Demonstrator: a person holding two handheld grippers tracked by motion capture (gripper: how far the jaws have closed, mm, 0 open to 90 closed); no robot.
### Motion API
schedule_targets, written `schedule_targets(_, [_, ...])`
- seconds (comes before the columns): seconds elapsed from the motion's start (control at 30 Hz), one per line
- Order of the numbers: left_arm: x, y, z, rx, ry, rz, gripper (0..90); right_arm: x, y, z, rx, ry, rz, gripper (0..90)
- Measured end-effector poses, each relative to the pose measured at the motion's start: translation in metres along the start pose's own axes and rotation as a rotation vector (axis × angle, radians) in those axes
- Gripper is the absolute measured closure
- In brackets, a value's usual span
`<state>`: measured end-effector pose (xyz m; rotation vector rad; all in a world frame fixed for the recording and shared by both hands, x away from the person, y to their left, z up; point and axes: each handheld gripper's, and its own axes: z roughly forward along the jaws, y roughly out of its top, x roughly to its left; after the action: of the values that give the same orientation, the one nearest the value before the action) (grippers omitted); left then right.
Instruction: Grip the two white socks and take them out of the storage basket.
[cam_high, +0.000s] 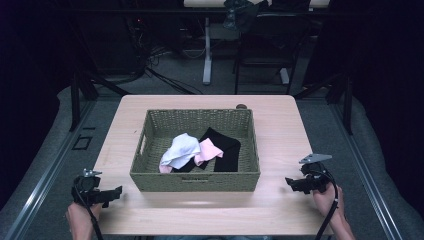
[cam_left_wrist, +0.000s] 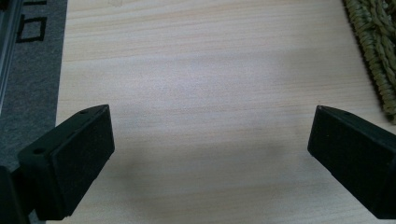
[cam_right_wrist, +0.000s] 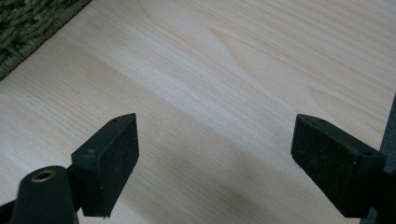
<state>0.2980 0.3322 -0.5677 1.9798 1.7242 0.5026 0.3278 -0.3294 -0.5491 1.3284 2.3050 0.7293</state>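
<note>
Start of the reach: both the left claw (cam_high: 116, 192) and right claw (cam_high: 290, 183) sit wide and empty on the surface (cam_high: 280, 125) flanking the wicker basket (cam_high: 195, 181), so next move is probably up over its rim to the white cloth (cam_high: 181, 149).

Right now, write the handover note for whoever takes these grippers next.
Left gripper: open, holding nothing, over the table left of the basket.
Right gripper: open, holding nothing, over the table right of the basket.
In the basket: white cloth, pink cloth, black cloth, overlapping in a heap.
Done: nothing visibly handled yet.
Left: probably reach in and handle the cloths, likely starting with the white one on top.
</note>
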Motion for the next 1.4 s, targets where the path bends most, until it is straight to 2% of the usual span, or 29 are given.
schedule_targets(0.17, [-0.001,0.001,-0.001,-0.003,0.005,0.011,0.6,0.000,-0.001,-0.001,-0.003,0.000,0.001,14.7])
schedule_targets(0.23, [0.000,0.002,-0.002,0.003,-0.013,0.002,0.6,0.000,-0.001,-0.001,0.000,-0.004,-0.006,14.7])
schedule_targets(0.33, [0.001,0.003,-0.002,0.009,-0.014,0.004,0.5,0.001,-0.001,-0.001,-0.004,-0.004,0.002,14.7])
schedule_targets(0.47, [0.004,0.005,-0.009,-0.008,-0.018,-0.002,0.0,0.002,-0.001,-0.002,-0.004,0.003,0.001,14.7])
schedule_targets(0.77, [0.007,0.018,-0.030,-0.049,-0.086,-0.032,0.0,0.001,-0.001,-0.001,-0.010,-0.005,0.004,14.7])
schedule_targets(0.83, [0.007,0.020,-0.033,-0.055,-0.086,-0.025,0.1,0.001,-0.001,-0.002,-0.012,-0.009,0.007,14.7])
schedule_targets(0.93, [0.002,0.029,-0.047,-0.080,-0.109,-0.004,0.1,0.000,-0.002,-0.005,-0.010,-0.010,0.009,14.7])
schedule_targets(1.07, [-0.002,0.040,-0.060,-0.068,-0.125,0.001,0.5,-0.001,-0.003,-0.005,-0.019,-0.004,0.022,14.7])
schedule_targets(1.17, [-0.004,0.046,-0.063,-0.051,-0.137,0.011,0.4,-0.001,-0.003,-0.004,-0.017,-0.001,0.022,14.7])
schedule_targets(1.4, [-0.014,0.068,-0.078,-0.079,-0.159,0.047,0.0,-0.001,-0.003,-0.003,-0.017,0.003,0.019,14.7])
